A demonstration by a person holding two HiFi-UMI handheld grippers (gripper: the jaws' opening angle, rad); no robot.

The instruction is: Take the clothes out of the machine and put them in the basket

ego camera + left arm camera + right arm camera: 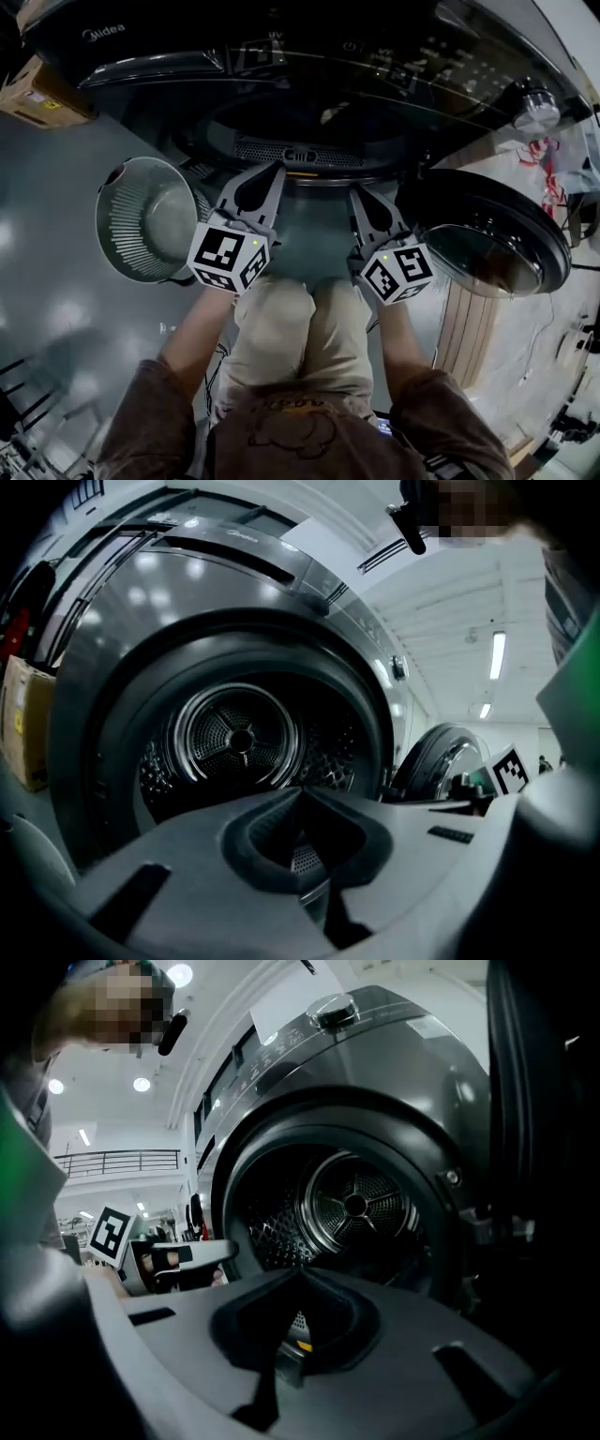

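Facing: dark grey front-loading machine (281,66), round glass door (487,234) swung open right of right gripper (357,192).
Jaws: left gripper (277,171) and right gripper both closed, empty, aimed at perforated steel drum (239,738) for reaching in.
Clothes: none visible inside.
Receptacle: grey slatted round basket (141,220) left of left gripper, handy for unloading.

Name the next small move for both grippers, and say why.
Probably ease both forward into the drum: the door stands open, left gripper and right gripper are shut and empty at the opening, the basket is empty, and no clothes show yet.
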